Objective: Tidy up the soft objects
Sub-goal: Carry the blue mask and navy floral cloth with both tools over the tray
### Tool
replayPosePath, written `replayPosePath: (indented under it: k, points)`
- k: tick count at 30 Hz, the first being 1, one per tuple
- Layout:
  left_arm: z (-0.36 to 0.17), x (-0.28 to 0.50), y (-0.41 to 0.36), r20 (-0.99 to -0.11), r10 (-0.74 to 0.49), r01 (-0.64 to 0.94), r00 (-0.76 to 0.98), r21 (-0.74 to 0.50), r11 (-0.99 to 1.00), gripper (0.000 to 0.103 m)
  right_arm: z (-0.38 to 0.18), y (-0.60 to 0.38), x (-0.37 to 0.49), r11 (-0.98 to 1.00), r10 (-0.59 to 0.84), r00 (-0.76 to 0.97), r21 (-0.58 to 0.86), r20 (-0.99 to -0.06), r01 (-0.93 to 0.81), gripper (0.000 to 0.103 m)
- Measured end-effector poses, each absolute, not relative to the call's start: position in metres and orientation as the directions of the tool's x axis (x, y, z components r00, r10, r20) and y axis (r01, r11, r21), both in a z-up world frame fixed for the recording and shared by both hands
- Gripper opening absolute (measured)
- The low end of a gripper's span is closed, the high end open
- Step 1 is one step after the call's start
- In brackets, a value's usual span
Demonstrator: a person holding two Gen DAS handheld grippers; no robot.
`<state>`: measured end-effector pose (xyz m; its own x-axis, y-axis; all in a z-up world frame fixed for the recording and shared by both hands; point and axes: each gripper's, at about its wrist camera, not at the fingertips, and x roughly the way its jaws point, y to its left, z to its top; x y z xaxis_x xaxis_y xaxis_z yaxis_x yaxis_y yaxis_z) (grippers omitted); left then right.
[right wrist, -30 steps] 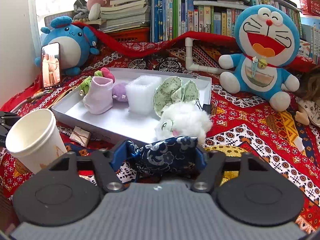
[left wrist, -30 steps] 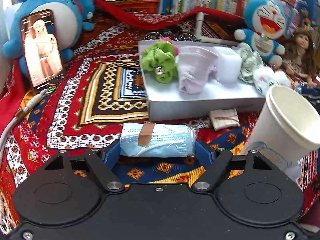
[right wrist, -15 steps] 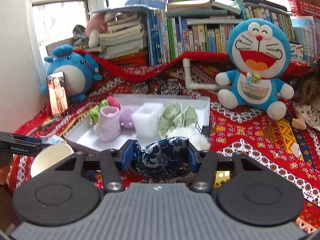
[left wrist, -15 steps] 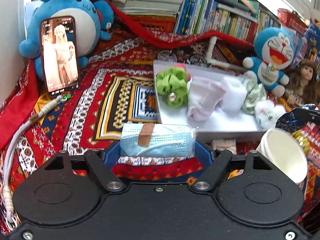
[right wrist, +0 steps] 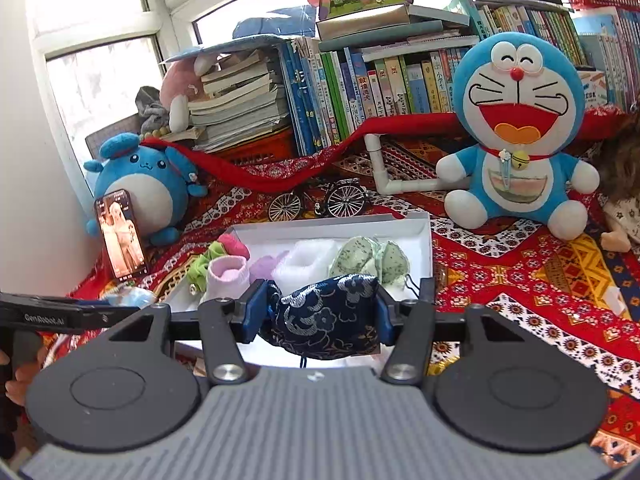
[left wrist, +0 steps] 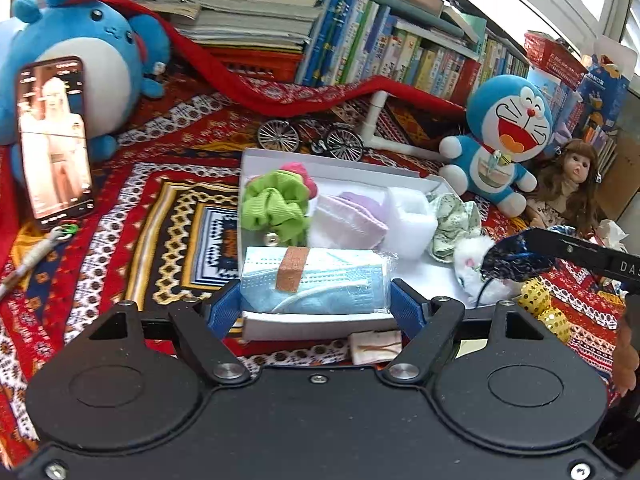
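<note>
My left gripper (left wrist: 316,304) is shut on a wrapped pack of blue face masks (left wrist: 316,280), held just above the near edge of the white box (left wrist: 320,326). My right gripper (right wrist: 318,316) is shut on a dark blue brocade pouch (right wrist: 324,322), lifted over the box's near side (right wrist: 424,240); the pouch (left wrist: 508,260) and the right gripper also show at the right of the left wrist view. Inside the box lie a green scrunchie (left wrist: 274,208), a pink sock (left wrist: 344,224), a white foam block (left wrist: 412,220), a green floral scrunchie (left wrist: 452,220) and a white plush toy (left wrist: 472,268).
A phone (left wrist: 54,140) leans on a blue plush (left wrist: 80,52) at the left. A Doraemon plush (right wrist: 516,128), a doll (left wrist: 568,184), a toy bicycle (right wrist: 320,202), a white pipe (right wrist: 384,172) and books (right wrist: 360,92) stand behind the box. A small folded cloth (left wrist: 376,346) lies before it.
Both grippers have risen with their loads and moved over the box; the paper cup has dropped out of view. The right jaws have squeezed the pouch narrower.
</note>
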<state>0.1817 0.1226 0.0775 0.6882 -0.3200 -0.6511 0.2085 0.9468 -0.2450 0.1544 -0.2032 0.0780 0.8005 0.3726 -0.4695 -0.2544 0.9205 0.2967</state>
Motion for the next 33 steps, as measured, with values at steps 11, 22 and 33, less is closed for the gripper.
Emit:
replayPosePath:
  k: [11,22,33]
  points:
    - [0.067,0.217,0.105,-0.699,-0.357,0.212,0.62,-0.289,0.934,0.077,0.073,-0.199,0.191,0.891,0.41,0.777,0.391,-0.478,-0.229,0.057]
    - [0.05,0.238,0.094,-0.73,-0.335,0.195,0.596,-0.274,0.942,0.077,0.056,-0.186,0.206,0.881,0.441,0.728,0.408,-0.524,-0.24,0.058]
    - [0.044,0.254,0.082,-0.737,-0.296,0.196,0.608,-0.221,0.955,0.077,0.042,-0.175,0.231,0.899,0.409,0.713,0.387,-0.57,-0.205,0.058]
